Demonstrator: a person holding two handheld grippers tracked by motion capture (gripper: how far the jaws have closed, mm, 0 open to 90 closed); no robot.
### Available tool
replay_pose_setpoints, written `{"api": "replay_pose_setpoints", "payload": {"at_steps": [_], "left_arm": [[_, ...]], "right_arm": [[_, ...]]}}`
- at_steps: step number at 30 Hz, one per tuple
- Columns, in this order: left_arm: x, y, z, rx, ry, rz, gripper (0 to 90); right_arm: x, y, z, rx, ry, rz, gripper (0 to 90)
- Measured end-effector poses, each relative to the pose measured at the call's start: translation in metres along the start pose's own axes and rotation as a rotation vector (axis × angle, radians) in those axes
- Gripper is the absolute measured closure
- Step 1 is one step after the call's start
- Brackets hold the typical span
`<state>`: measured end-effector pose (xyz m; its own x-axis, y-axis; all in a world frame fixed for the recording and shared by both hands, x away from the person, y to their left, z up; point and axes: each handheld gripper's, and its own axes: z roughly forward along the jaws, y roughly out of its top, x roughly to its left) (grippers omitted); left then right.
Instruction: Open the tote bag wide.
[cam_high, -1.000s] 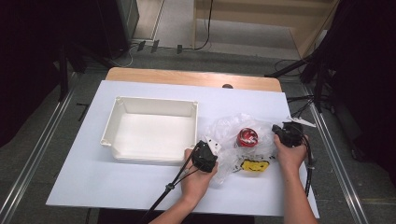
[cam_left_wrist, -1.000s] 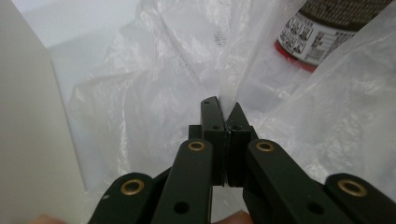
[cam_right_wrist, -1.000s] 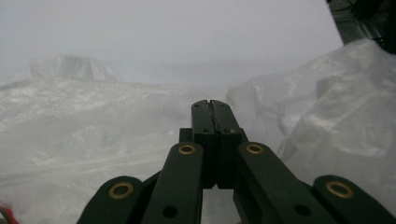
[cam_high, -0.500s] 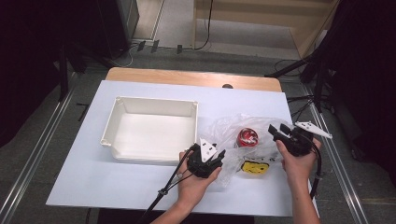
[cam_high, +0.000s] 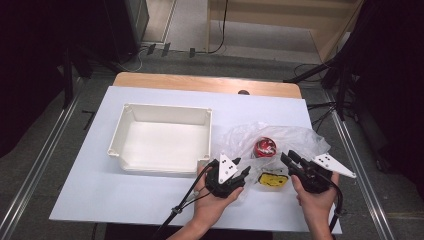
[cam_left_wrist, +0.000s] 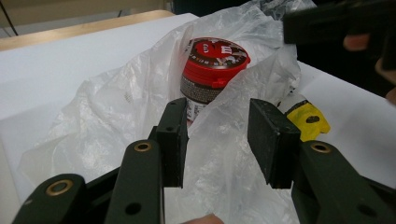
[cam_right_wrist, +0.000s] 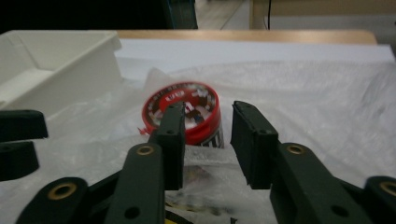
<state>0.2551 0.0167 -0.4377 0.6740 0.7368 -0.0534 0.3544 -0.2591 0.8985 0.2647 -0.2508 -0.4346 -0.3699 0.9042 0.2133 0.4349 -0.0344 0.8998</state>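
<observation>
Now I have both tools lifted a little above the table (cam_high: 150, 210), one at each side of the clear plastic bag (cam_high: 295, 137) that lies crumpled to the right of the white tray (cam_high: 165, 112). The left hand-held gripper (cam_high: 243, 172) points at the near-left edge of the bag. Its jaws have just been opening, and in the left gripper view they stand partly apart with loose bag film in front of them, but I see no pad pressing on it. The right hand-held gripper (cam_high: 287, 159) is at the near-right side; its jaws have just been closing a little, yet they are still partly apart, and nothing is pinched between them.

Inside the bag stands a small tub with a red lid (cam_left_wrist: 214, 58), upright, with the film folded around it and its top already free. Just beside the bag, on the near side between my two tools, lies a small yellow packet (cam_high: 272, 180) flat on the table.

I think the bag is spread flat like this so that its mouth stays open and the things can be taken out one by one — the tray waits empty beside it, probably to receive them. My judgement is that the tub is the next thing to grasp, since the right jaws already look straight at it. The film is slippery and light — it may come up together with the tub.
</observation>
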Motion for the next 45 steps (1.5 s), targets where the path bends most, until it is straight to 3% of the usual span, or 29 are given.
{"api": "replay_pose_setpoints", "payload": {"at_steps": [3,5,7,10,15,17,19,22,24,27,30,35,39,42,45], "left_arm": [[0.001,0.001,0.006,0.01,0.05,0.036,65.6],[0.004,0.002,0.012,0.019,0.08,0.077,75.1],[0.009,0.003,0.021,0.052,0.08,0.071,81.1],[0.014,0.0,0.037,0.111,0.091,0.055,87.1],[0.025,-0.01,0.059,0.198,0.147,0.012,90.0],[0.023,-0.011,0.061,0.194,0.197,0.05,90.0],[0.02,-0.012,0.063,0.18,0.235,0.081,90.0],[0.02,-0.013,0.062,0.176,0.215,0.065,88.4],[0.021,-0.011,0.059,0.167,0.182,0.038,84.4],[0.019,-0.008,0.054,0.145,0.152,0.039,79.3],[0.017,-0.003,0.046,0.116,0.131,0.033,77.1],[0.015,0.003,0.036,0.087,0.071,0.021,76.9],[0.011,0.003,0.033,0.1,0.025,0.029,79.2],[0.013,0.0,0.034,0.119,0.011,0.031,80.1],[0.016,-0.006,0.039,0.173,-0.005,0.042,81.3]], "right_arm": [[-0.009,-0.01,0.016,0.053,0.007,0.043,63.9],[-0.015,-0.017,0.026,0.11,0.011,0.066,71.5],[-0.019,-0.026,0.035,0.179,0.015,0.098,79.0],[-0.014,-0.036,0.041,0.256,0.033,0.081,85.9],[-0.007,-0.043,0.038,0.337,0.051,0.032,90.0],[-0.007,-0.045,0.031,0.354,0.057,0.049,90.0],[-0.006,-0.046,0.025,0.363,0.047,0.03,90.0],[-0.005,-0.049,0.017,0.358,0.038,0.032,90.0],[-0.004,-0.044,0.007,0.277,0.055,0.051,83.1],[-0.001,-0.031,0.0,0.179,0.073,0.034,72.5],[0.006,-0.016,0.002,0.112,0.074,0.022,56.5],[0.014,-0.003,0.02,0.076,0.025,0.007,35.9],[0.018,0.004,0.036,0.11,0.002,0.019,16.5],[0.022,0.006,0.049,0.146,-0.004,0.022,13.5],[0.025,0.005,0.061,0.176,-0.034,0.025,9.6]]}}
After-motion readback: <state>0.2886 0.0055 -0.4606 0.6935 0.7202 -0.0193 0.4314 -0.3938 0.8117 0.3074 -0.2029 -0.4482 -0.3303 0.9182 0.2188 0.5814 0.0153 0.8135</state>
